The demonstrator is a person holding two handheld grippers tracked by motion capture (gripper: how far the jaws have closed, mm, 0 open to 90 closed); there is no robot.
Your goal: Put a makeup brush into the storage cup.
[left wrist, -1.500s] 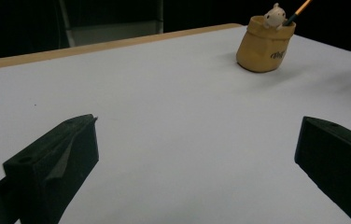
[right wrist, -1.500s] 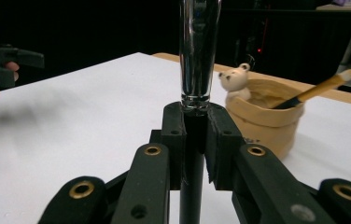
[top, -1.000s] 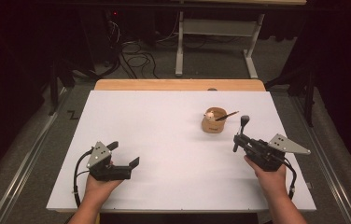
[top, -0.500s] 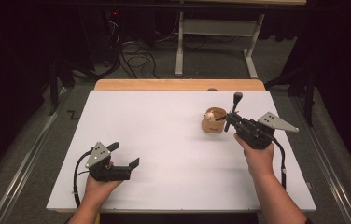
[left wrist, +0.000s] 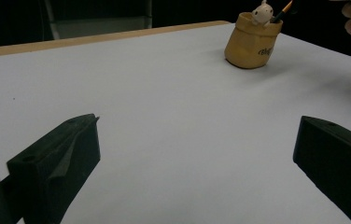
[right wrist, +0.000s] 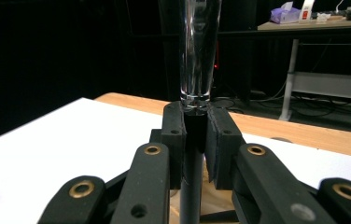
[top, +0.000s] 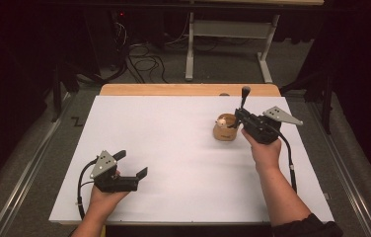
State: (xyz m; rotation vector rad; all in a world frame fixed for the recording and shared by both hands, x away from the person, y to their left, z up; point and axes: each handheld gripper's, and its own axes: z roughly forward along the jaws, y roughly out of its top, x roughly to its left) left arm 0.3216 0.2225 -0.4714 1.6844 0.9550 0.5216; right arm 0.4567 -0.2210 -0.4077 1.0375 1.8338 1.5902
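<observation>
One bare tabletop [top: 173, 148] around holder [top: 224, 128]

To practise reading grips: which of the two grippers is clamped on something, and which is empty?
The right gripper, beside the tan cup, is shut on an upright pen. The left gripper, near the table's front edge, is open and empty.

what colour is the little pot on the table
Tan yellow pot, with dark lettering on its side; clearest in the left gripper view.
</observation>
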